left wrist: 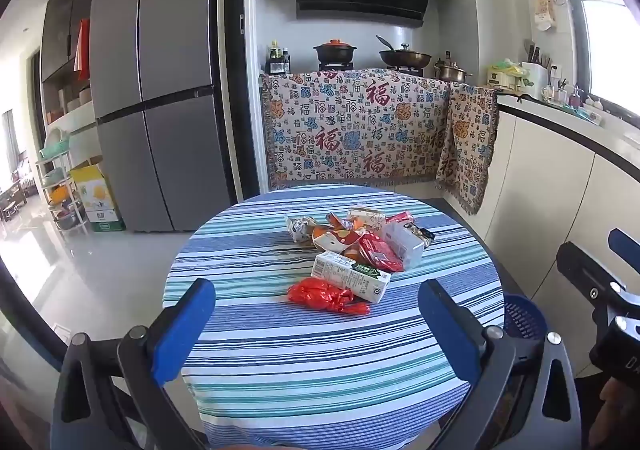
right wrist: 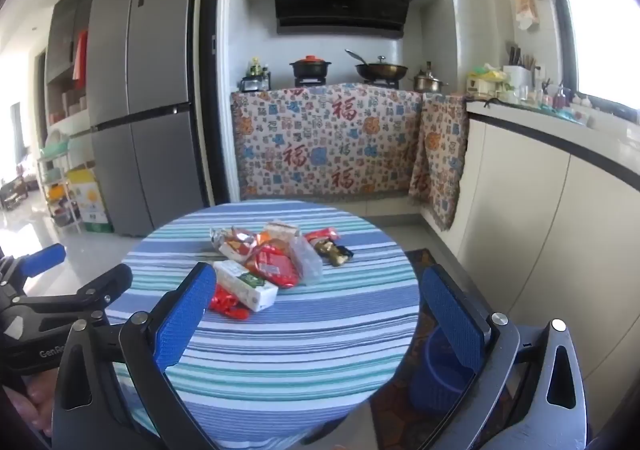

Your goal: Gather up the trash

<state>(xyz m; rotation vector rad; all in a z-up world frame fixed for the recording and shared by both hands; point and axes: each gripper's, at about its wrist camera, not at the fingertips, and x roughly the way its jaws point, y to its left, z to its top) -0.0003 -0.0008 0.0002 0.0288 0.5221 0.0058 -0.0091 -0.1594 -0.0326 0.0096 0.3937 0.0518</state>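
Matt striped cloth tablecloth (left wrist: 280,362), glossy crinkled red wrapper (left wrist: 326,295), smooth paper carton (left wrist: 352,276).

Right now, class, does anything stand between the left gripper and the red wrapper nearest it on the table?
Nothing visible does. The left gripper is open, and only bare striped tablecloth lies between its fingers and the red wrapper. The milk carton sits just behind the wrapper, not in front.

trash pile (left wrist: 356,246) | crumpled wrappers, white cartons | heaped mid-table | blue basket (right wrist: 436,374) | floor beside table
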